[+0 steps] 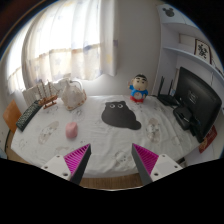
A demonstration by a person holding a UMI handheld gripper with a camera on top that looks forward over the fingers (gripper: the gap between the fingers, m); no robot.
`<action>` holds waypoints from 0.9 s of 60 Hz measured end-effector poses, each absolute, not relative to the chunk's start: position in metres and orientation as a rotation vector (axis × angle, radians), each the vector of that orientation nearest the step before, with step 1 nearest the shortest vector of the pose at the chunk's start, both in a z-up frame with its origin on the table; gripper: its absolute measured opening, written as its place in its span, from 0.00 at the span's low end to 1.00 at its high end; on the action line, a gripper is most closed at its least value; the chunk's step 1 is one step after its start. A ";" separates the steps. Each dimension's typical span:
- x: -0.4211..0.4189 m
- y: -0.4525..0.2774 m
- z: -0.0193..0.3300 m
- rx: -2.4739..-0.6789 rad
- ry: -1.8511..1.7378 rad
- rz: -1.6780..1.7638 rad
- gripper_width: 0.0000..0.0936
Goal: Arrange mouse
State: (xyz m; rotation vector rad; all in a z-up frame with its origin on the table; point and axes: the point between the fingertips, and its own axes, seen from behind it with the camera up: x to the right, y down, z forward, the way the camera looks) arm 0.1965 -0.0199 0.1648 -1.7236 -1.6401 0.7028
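A small pink mouse [72, 130] lies on the white patterned tablecloth [100, 140], ahead of my left finger. A black cat-shaped mouse mat [120, 115] lies on the cloth to the right of the mouse, straight ahead beyond the fingers. My gripper [112, 162] is open and empty, above the table's near edge, with its pink pads [77, 158] well apart. Nothing stands between the fingers.
A dark keyboard [30, 115] lies at the far left. A white bag [72, 93] stands behind the mouse. A blue and red figurine [138, 90] stands behind the mat. A black monitor [196, 100] stands at the right. Curtains hang behind.
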 end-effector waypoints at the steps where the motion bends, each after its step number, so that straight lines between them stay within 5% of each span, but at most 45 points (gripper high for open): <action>1: 0.195 -0.028 0.164 -1.724 -1.641 0.709 0.92; 22: 0.165 -0.163 0.126 -1.683 -1.717 0.815 0.91; 54: 0.063 -0.219 0.034 -1.593 -1.768 0.872 0.92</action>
